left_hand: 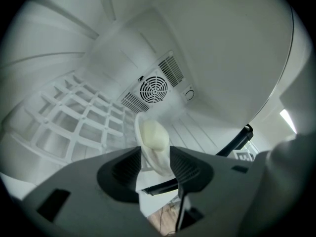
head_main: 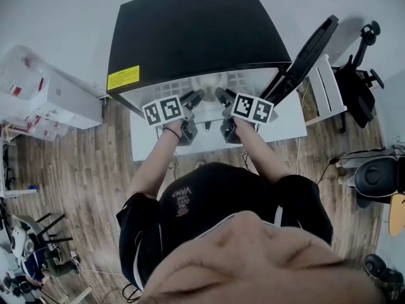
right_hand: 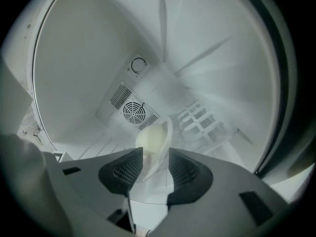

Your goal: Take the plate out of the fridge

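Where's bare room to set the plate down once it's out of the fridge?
Bare white tabletop in front of the fridge: one patch left of the left gripper, one right of the right gripper, by the open door. Crowded: the fridge mouth, where both grippers clamp the plate.

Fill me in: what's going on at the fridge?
A person is reaching into the open black fridge with a gripper in each hand. The left tongs and the right tongs are both shut on the rim of a white plate, one from each side. Something pale lies on the plate. The plate is inside the fridge, in front of the back-wall fan, and is not yet out.
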A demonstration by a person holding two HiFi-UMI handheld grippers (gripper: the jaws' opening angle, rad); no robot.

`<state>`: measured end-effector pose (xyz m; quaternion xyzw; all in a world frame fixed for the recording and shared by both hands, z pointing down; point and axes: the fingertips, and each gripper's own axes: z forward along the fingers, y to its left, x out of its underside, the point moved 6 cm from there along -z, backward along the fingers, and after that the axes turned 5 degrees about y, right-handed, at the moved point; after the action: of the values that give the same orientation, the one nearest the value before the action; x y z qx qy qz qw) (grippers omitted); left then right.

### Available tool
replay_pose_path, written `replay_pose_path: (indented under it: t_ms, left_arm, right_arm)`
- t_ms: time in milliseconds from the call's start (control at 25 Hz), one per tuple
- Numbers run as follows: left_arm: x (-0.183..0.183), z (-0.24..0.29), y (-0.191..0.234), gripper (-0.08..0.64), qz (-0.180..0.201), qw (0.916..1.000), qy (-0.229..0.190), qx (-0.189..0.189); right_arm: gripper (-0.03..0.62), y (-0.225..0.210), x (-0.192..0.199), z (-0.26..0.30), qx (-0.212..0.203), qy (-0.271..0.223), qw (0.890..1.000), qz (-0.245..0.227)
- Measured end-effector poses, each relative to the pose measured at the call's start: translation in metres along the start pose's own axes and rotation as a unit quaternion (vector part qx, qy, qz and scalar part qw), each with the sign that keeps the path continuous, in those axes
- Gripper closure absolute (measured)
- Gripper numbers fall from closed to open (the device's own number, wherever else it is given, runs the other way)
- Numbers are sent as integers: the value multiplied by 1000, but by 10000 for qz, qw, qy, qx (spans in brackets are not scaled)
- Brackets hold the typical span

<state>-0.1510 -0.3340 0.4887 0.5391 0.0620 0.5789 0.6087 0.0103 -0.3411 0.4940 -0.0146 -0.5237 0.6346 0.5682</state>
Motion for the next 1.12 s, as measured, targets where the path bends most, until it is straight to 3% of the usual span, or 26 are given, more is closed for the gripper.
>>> replay_pose_path:
  t_ms: [280,1120]
  left_arm:
    - [0,0,0,393,-34,10000,-35,15]
    - [9,-4,-2,394,-201,9996,-143,95]
  right_arm:
    - [479,-5,0,0,-76,-138,9989,431]
    - [471,2,12,-2,-279,12,9993,266]
